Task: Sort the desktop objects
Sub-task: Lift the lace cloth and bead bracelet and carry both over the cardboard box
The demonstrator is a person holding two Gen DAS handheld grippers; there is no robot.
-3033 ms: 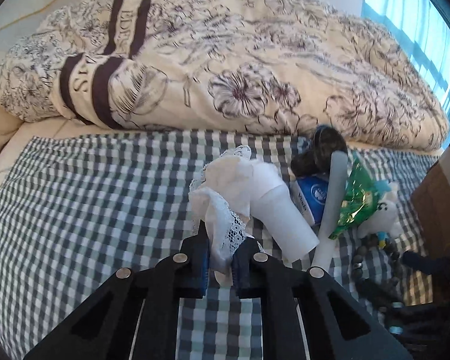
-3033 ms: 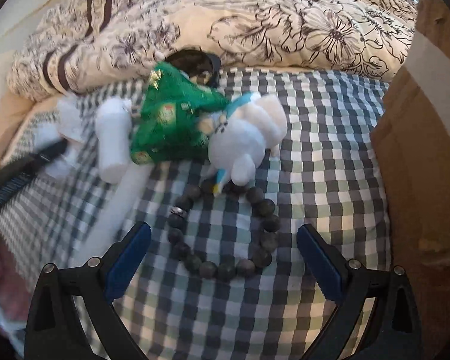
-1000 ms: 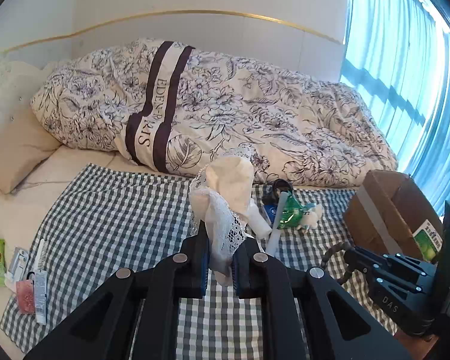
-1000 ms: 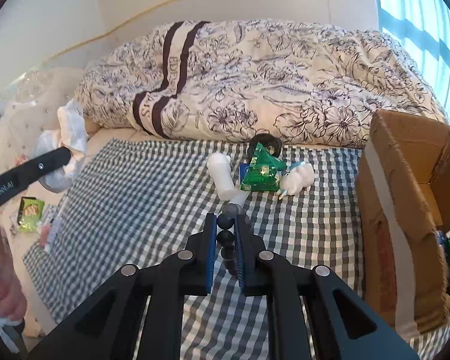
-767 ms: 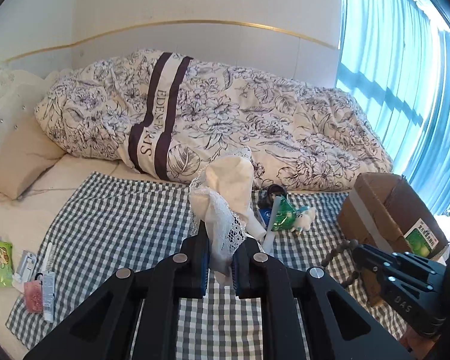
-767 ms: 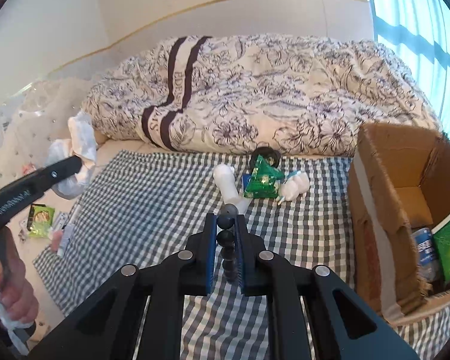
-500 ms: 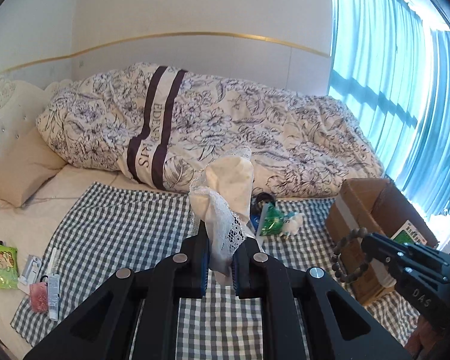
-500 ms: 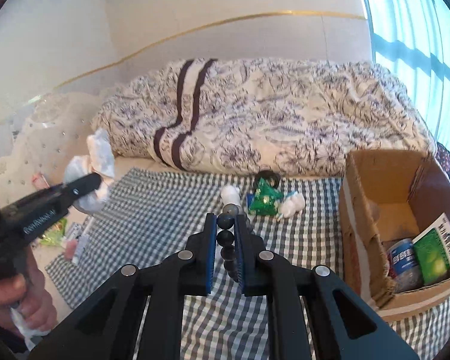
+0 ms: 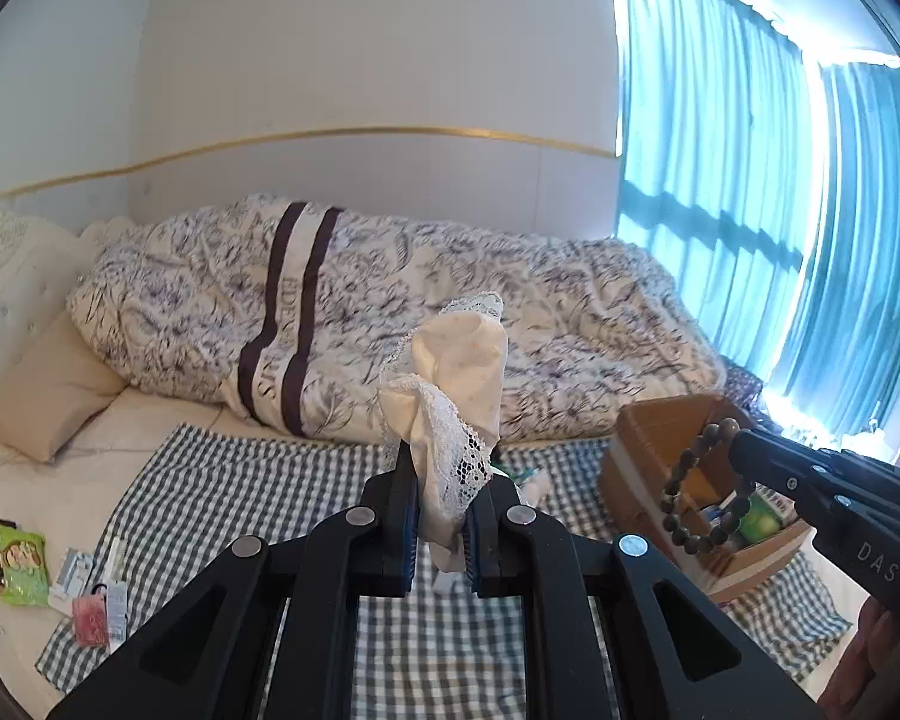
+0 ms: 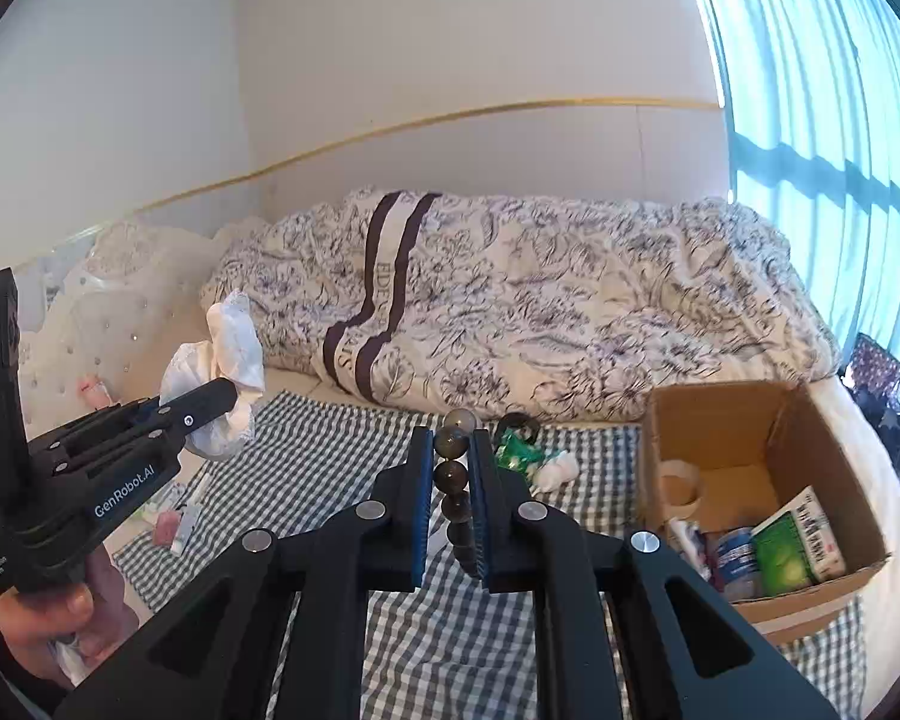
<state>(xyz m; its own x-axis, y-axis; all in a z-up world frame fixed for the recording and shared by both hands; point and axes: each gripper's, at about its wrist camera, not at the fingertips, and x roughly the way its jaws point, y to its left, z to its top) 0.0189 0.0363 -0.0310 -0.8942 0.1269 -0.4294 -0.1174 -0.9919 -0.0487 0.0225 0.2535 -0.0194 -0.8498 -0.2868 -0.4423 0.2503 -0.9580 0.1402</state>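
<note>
My left gripper (image 9: pixel 440 501) is shut on a cream cloth with lace trim (image 9: pixel 456 396), held high above the checked blanket (image 9: pixel 252 492). The same cloth (image 10: pixel 222 372) and left gripper (image 10: pixel 210 399) show at the left of the right wrist view. My right gripper (image 10: pixel 455 492) is shut on a dark bead bracelet (image 10: pixel 453 480). In the left wrist view the bracelet (image 9: pixel 699 492) hangs from the right gripper (image 9: pixel 744 450) in front of the cardboard box (image 9: pixel 648 426). A green packet (image 10: pixel 519 450), a white plush toy (image 10: pixel 555 471) and a dark object lie on the blanket.
The open cardboard box (image 10: pixel 750 408) at the right holds a tape roll (image 10: pixel 678 483), a blue can and a green-white packet (image 10: pixel 795 540). A floral duvet (image 10: pixel 540 300) fills the back. Small packets (image 9: pixel 21 558) lie at the blanket's left edge. A hand (image 10: pixel 54 618) holds the left tool.
Both grippers have risen and pulled back from the blanket, so more of the room shows. The right gripper, open around the bracelet 3 s ago, is now shut on it and has swung toward the box.
</note>
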